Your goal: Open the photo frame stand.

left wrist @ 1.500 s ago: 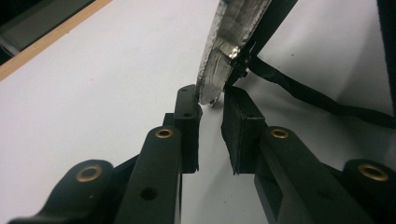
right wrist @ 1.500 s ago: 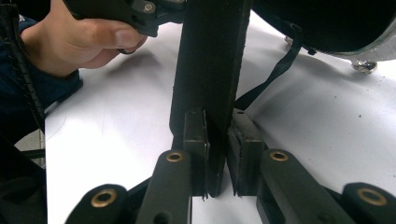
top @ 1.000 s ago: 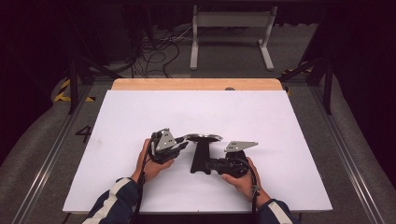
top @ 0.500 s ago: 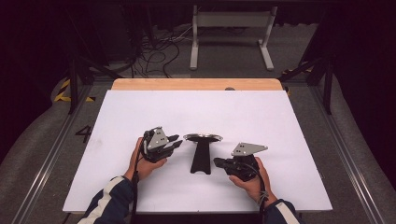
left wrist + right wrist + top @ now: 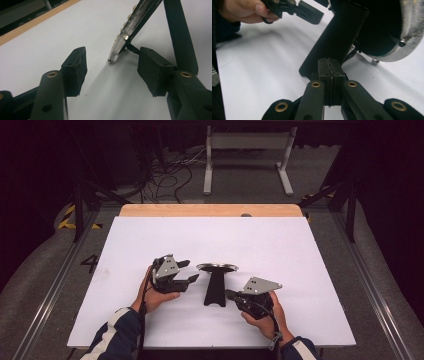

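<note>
Your left gripper (image 5: 189,271) has its jaws apart, and they have just been opening; nothing is between the pads (image 5: 75,66). In the left gripper view the bare white table (image 5: 50,40) shows through the gap, and the rim of the round light (image 5: 130,27) hangs just beyond the right pad, close to it but not touching. Your right gripper (image 5: 229,294) has its jaws pressed together with nothing between them; in the right gripper view the two pads (image 5: 329,68) meet flat, and their tips sit just in front of the foot of the black stand (image 5: 337,40).

The light on its stand (image 5: 216,287) rests on the table (image 5: 300,250) between your two grippers, the round head (image 5: 217,267) toward the far side and the flat black foot toward you. Your left hand (image 5: 155,295) is just left of it, your right hand (image 5: 262,317) just right and nearer to you.

There is no container on the table.
</note>
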